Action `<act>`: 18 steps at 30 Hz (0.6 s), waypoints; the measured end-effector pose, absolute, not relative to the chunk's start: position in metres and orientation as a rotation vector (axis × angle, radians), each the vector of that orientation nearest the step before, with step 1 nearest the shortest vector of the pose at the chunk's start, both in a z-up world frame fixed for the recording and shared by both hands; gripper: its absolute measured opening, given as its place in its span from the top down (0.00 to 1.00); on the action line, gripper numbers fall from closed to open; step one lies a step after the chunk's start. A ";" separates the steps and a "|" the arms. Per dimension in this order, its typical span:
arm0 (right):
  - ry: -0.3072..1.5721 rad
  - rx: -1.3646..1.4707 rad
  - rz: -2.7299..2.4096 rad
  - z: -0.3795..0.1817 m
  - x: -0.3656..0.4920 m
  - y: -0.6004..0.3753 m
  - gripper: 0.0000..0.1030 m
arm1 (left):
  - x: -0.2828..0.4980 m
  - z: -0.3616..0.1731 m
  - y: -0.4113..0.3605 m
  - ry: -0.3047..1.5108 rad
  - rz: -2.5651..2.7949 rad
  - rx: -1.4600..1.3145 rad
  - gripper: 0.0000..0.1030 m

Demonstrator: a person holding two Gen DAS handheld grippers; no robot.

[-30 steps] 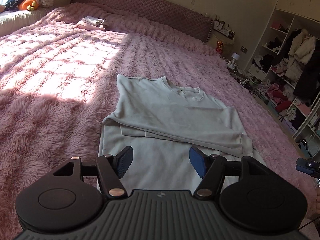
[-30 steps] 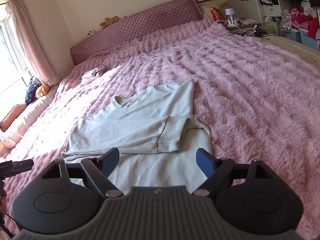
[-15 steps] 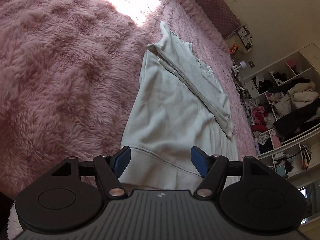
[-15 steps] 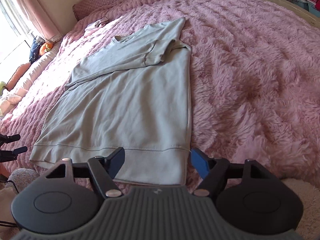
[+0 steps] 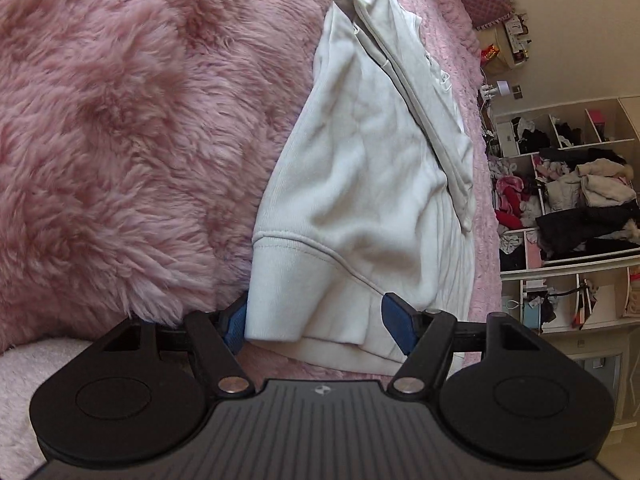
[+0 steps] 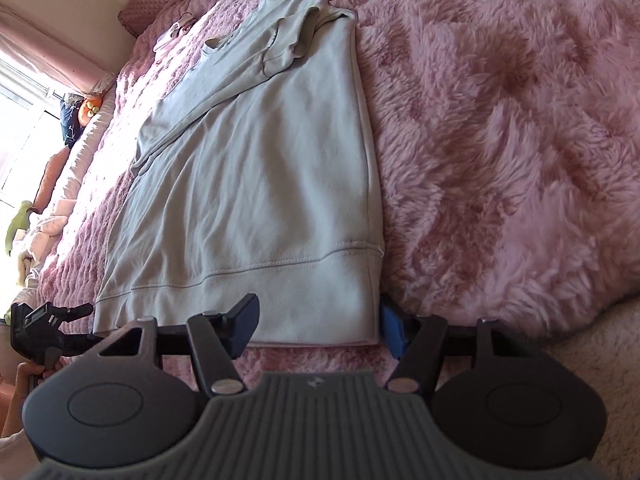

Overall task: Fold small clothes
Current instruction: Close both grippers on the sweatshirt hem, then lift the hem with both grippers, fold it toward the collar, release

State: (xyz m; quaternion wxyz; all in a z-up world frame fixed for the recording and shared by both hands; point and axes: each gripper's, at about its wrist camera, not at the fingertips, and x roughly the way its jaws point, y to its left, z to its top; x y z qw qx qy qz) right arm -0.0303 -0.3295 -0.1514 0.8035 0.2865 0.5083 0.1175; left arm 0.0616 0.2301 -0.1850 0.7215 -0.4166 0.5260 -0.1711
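Left gripper [image 5: 316,322] sits low at bottom centre of its view, jaws spread, straddling the hem corner of the pale sweatshirt [image 5: 360,184]; one blue pad is at the fabric edge, the other lies over the cloth, no pinch yet. Right gripper [image 6: 320,326] straddles the opposite hem corner [image 6: 360,304] at bottom centre of its view; its jaws have just been closing, hem between them, but a gap shows at the left pad, so it is not clamped. The sweatshirt lies flat on the pink fluffy bedspread [image 6: 500,120], sleeves already folded across the chest at the upper part of each frame. Judged step: taking both hem corners to fold the body upward toward the collar. Next move calls for both jaws closing on the hem band, catching both layers and no fur, then an even lift. Bedspread is open along the garment's sides and beyond the collar; cluttered shelves [image 5: 568,184] stand well apart at frame right.
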 end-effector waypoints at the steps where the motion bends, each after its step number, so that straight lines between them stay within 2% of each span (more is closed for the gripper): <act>1: 1.095 0.637 0.255 -0.153 -0.029 -0.331 0.41 | 0.062 -0.186 0.229 1.163 -0.383 -0.930 0.23; 5: 1.093 0.710 0.266 -0.155 -0.029 -0.339 0.42 | 0.065 -0.188 0.225 1.160 -0.396 -0.945 0.23; 6: 1.092 0.726 0.270 -0.154 -0.030 -0.341 0.52 | 0.064 -0.187 0.225 1.157 -0.401 -0.948 0.23; 7: 1.091 0.733 0.268 -0.154 -0.030 -0.344 0.71 | 0.064 -0.187 0.224 1.151 -0.404 -0.947 0.24; 9: 1.093 0.745 0.257 -0.153 -0.031 -0.346 0.93 | 0.062 -0.185 0.224 1.133 -0.401 -0.944 0.47; 10: 1.090 0.756 0.258 -0.152 -0.032 -0.347 0.94 | 0.061 -0.185 0.224 1.141 -0.415 -0.944 0.78; 11: 1.087 0.754 0.258 -0.150 -0.033 -0.348 0.94 | 0.060 -0.185 0.224 1.141 -0.432 -0.947 0.91; 18: 1.050 0.753 0.297 -0.130 -0.030 -0.346 0.96 | 0.063 -0.173 0.218 1.112 -0.460 -0.978 0.92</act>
